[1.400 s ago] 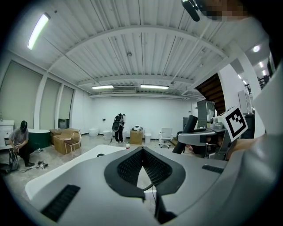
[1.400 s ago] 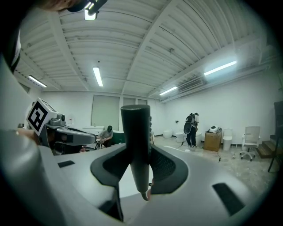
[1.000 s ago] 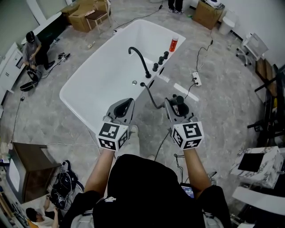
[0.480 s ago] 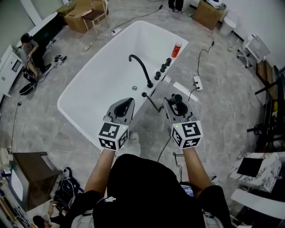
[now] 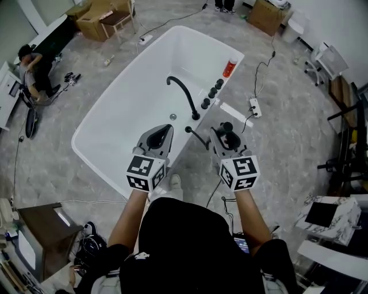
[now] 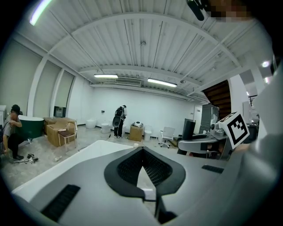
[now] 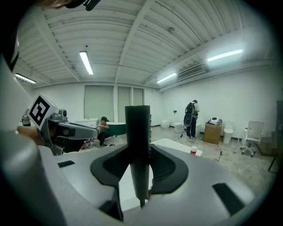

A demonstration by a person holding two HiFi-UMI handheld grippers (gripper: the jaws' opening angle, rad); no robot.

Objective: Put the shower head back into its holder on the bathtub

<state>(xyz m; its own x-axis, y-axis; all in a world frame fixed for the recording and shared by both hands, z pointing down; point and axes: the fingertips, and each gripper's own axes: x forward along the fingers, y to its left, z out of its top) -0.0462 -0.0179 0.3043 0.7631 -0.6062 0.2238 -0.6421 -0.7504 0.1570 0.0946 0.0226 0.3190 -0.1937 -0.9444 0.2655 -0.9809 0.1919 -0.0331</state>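
Standing beside a white bathtub (image 5: 129, 95), a person holds a hand-held gripper in each hand. Both point toward the tub's long side.

The right hand-held gripper (image 5: 223, 133) (image 7: 139, 152) grips the black shower head (image 5: 229, 136) (image 7: 137, 141). The shower head stands up straight between the two jaws, and the pads press on it from both sides. It is not in the tub. It is over the gray floor (image 5: 276, 149), just beside the tub's rim and near the faucet (image 5: 183, 92). A thin black hose (image 5: 198, 138) bends from the rim toward this gripper.

The left hand-held gripper (image 5: 166, 130) (image 6: 142, 150) is closed and holds nothing. Its tips meet, and only a small gap shows lower down between the pads. It hangs over the near edge of the tub.

The faucet is black and curves over the inside of the tub. A row of black knobs (image 5: 212, 92) sits on the rim next to it. A red bottle (image 5: 230, 68) (image 7: 193, 151) stands farther along the same rim.

The person's white shoe (image 5: 174, 182) shows on the floor below the grippers. A white power strip (image 5: 253, 104) lies on the floor past the tub. Brown boxes (image 5: 95, 12) stand at the far end of the room. Another person (image 5: 31, 60) crouches off to the left.
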